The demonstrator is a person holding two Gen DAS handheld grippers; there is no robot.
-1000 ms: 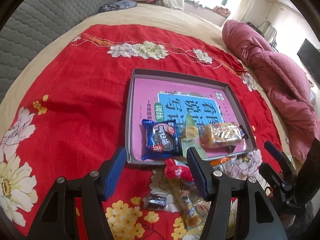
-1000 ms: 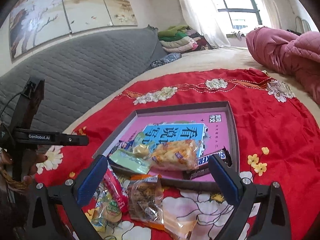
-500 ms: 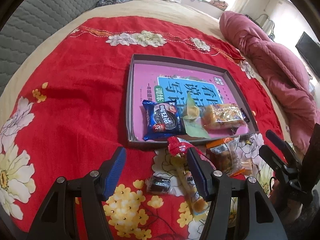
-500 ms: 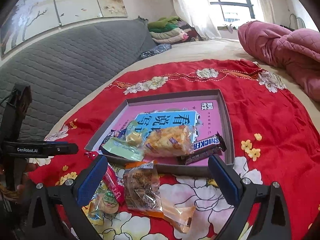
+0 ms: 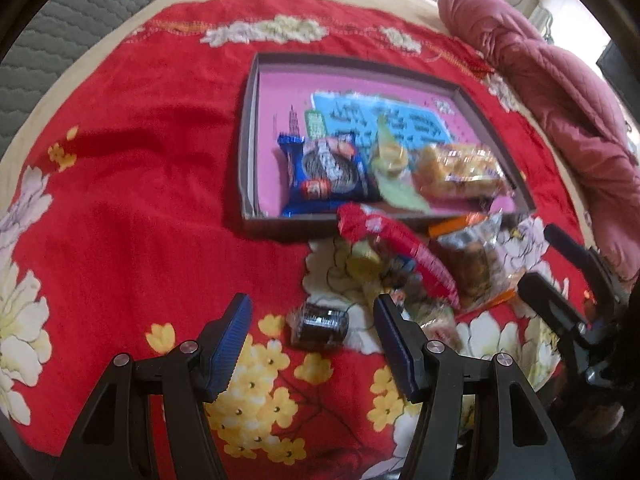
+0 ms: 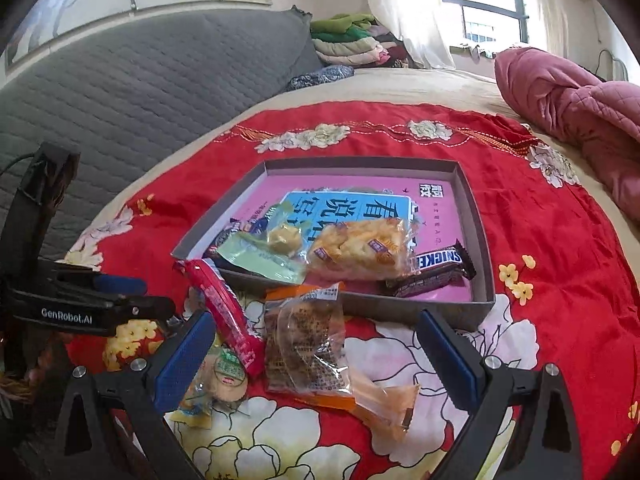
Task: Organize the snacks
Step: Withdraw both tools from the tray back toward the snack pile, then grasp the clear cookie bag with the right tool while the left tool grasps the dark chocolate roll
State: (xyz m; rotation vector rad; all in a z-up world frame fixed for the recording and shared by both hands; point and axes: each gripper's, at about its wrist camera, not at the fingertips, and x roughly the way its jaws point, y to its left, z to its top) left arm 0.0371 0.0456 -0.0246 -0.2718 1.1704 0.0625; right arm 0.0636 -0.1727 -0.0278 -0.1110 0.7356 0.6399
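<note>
A grey shallow box [image 5: 249, 148] [image 6: 478, 216] with a pink bottom lies on the red floral blanket. It holds a blue cookie pack [image 5: 326, 170], a green-wrapped pastry [image 6: 264, 256], a clear bag of yellow cakes [image 6: 358, 250] and a Snickers bar [image 6: 434, 274]. In front of the box lie a red stick pack [image 5: 394, 250] [image 6: 226, 314], an orange-edged pastry bag [image 6: 310, 342], a small dark candy [image 5: 322, 324] and a yellow snack bag [image 6: 220, 380]. My left gripper [image 5: 310, 342] is open, with the dark candy between its fingers. My right gripper [image 6: 316, 356] is open, around the pastry bag.
A pink quilt [image 5: 560, 92] [image 6: 572, 100] lies at the right. A grey padded headboard [image 6: 140, 88] stands at the left, with folded clothes [image 6: 348, 40] by the window. The left gripper's body shows in the right wrist view [image 6: 80, 304].
Both grippers have drawn back and lowered toward the loose snacks in front of the box. The dark candy now sits between the left fingers. Both jaws stay open.
</note>
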